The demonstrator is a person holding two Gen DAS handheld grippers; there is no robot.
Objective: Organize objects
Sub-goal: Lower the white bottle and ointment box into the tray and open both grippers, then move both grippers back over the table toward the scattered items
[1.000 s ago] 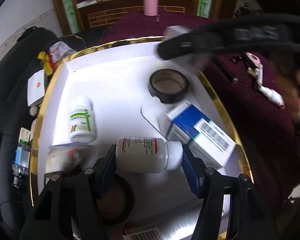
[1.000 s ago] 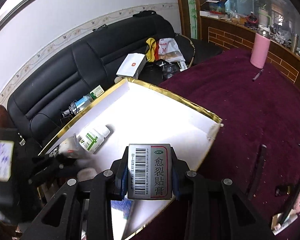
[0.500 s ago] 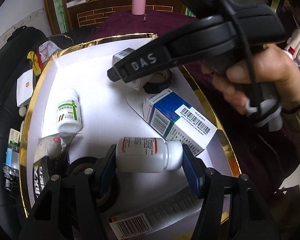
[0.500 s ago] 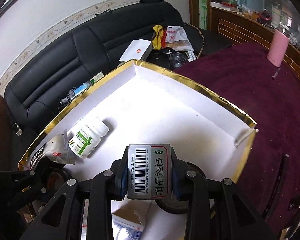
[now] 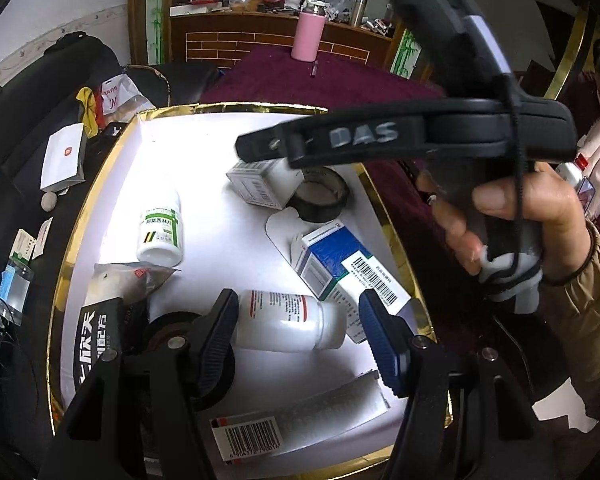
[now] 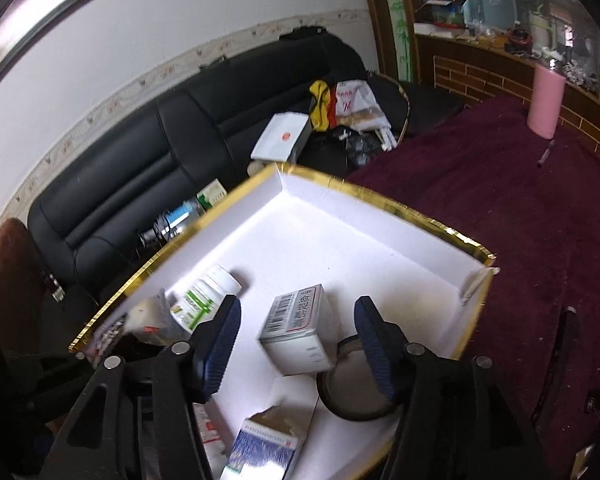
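A white, gold-rimmed box (image 5: 100, 184) (image 6: 380, 208) holds the objects. My left gripper (image 5: 296, 332) is open; a white pill bottle with a red label (image 5: 288, 320) lies between its pads, apart from them. My right gripper (image 6: 296, 344) is open above a small grey ointment box (image 6: 300, 328) that lies in the white box, leaning by a black tape roll (image 6: 352, 388). The ointment box also shows in the left wrist view (image 5: 256, 184), under the right gripper's black body (image 5: 380, 140).
In the box lie a green-label bottle (image 5: 160, 232), a blue and white carton (image 5: 340, 268), a foil pouch (image 5: 128, 280), a second tape roll (image 5: 172, 332) and a barcode carton (image 5: 292, 420). A black sofa (image 6: 160, 140) stands left, maroon tablecloth (image 6: 520, 220) with a pink tumbler (image 6: 546, 100) right.
Both grippers have opened. The right one let go of the ointment box, which now lies in the white box. The left one released the white pill bottle, which rests on the box floor.
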